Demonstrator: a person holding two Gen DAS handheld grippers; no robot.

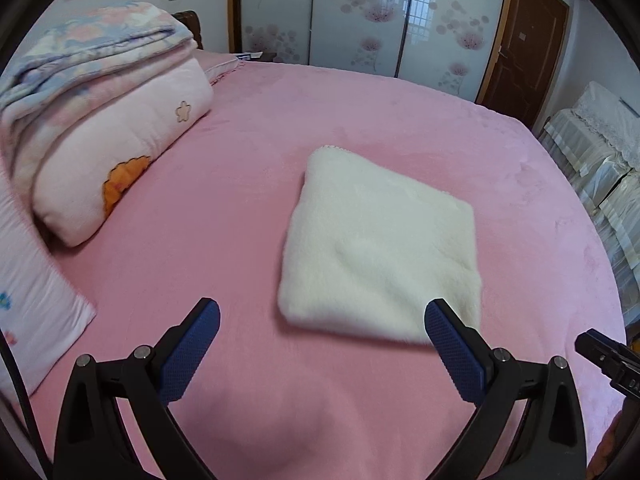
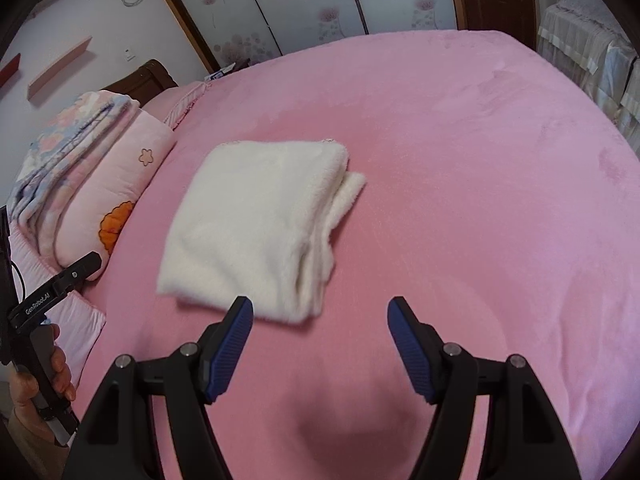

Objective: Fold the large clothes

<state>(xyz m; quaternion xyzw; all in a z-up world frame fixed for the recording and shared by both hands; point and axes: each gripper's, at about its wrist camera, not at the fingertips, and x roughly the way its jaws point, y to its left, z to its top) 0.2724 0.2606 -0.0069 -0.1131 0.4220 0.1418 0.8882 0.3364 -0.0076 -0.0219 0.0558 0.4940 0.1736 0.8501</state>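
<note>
The white fleece garment [image 1: 380,248] lies folded into a thick, roughly square pad near the middle of the pink bed [image 1: 248,184]. Its pile is soft and fuzzy, with a faint dent across the top. In the right wrist view the garment [image 2: 256,224] shows stacked layers along its right edge, where 1 lower layer pokes out at the far corner. A thin trimmed hem runs along the far edge. The near edge looks rounded and slightly blurred.

The left gripper [image 1: 322,322] hangs above the bed just in front of the garment, its jaws spread wide with nothing between them; the right-hand blue pad overlaps the garment's near corner in the picture. The right gripper [image 2: 320,320] also hangs over the bed with its jaws apart, narrower than the left, and empty. A hand [image 2: 44,376] grips the left gripper's handle at the edge of the right wrist view.

To the left, folded quilts [image 1: 104,120] are stacked by the headboard. Behind the bed stand flowered sliding doors [image 1: 360,12] and a brown door [image 1: 524,52].
</note>
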